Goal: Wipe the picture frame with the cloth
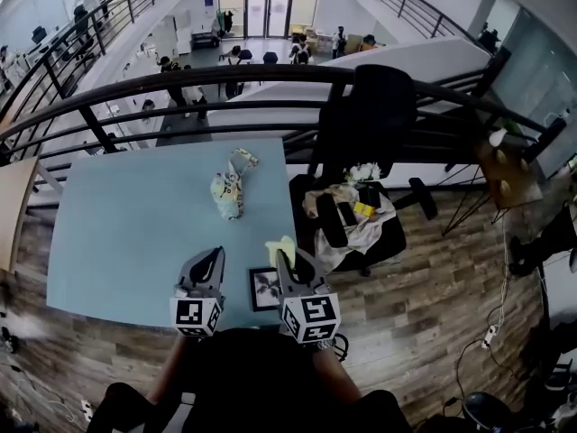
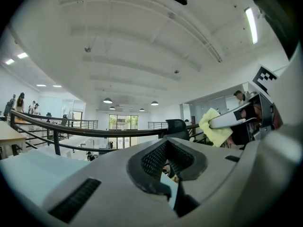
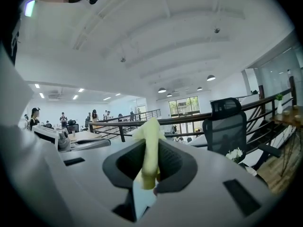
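A small black picture frame point(image 1: 264, 289) lies flat near the front edge of the light blue table point(image 1: 126, 233). It shows between my two grippers. My right gripper point(image 1: 282, 256) point(image 3: 151, 148) is just right of the frame, raised and tilted upward, and shut on a yellow cloth point(image 1: 279, 244) point(image 3: 149, 143). The cloth sticks up out of the jaws. My left gripper point(image 1: 215, 253) point(image 2: 166, 144) hovers left of the frame, shut with nothing in it. The left gripper view also catches the right gripper point(image 2: 236, 119) and the cloth point(image 2: 215, 126). Neither gripper view shows the frame.
A crumpled patterned bag point(image 1: 229, 188) lies at the table's middle back. Close by the table's right edge stands a black office chair point(image 1: 361, 142) piled with clothes and small items point(image 1: 347, 215). A black railing point(image 1: 180, 84) runs behind the table.
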Tool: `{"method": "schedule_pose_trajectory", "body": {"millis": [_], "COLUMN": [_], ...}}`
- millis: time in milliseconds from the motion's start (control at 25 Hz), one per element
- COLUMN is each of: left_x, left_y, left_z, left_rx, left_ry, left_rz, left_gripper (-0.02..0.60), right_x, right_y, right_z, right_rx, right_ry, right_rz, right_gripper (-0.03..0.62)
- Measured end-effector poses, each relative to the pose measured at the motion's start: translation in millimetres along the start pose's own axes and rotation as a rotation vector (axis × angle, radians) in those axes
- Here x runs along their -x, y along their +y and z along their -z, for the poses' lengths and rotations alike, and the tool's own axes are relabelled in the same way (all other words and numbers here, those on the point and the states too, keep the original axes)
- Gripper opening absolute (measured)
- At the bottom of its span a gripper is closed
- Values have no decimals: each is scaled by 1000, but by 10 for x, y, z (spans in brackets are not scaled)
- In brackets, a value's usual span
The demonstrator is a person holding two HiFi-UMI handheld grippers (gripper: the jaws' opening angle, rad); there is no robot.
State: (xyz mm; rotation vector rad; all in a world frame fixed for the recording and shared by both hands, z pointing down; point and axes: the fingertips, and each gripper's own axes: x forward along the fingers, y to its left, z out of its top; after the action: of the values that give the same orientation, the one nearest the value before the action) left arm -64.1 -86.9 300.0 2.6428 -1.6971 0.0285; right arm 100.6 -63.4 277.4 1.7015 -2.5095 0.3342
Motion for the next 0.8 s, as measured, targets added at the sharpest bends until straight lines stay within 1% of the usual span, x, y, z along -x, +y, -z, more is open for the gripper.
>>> {"method": "schedule_pose_trajectory", "body": {"millis": [120, 280, 600, 800], "left_x": [-27, -73, -77, -77], "left_y": [28, 21, -1, 75], "left_z": [-89, -220, -324, -332], "left_rx": [-1, -3, -25, -22], "left_ry": [-7, -41, -69, -65], "left_rz": [-5, 8, 24, 12], "left_gripper": [-3, -3, -3, -3], "right_x": [59, 118, 109, 47], "right_y": [-13, -12, 114, 149], "right_z": [-122, -253, -335, -355], "right_rx": [8, 13, -12, -28], "right_ry": [-25, -62, -103, -105], "right_rz": [11, 21, 10, -1], "right_gripper": [58, 58, 58, 58]}}
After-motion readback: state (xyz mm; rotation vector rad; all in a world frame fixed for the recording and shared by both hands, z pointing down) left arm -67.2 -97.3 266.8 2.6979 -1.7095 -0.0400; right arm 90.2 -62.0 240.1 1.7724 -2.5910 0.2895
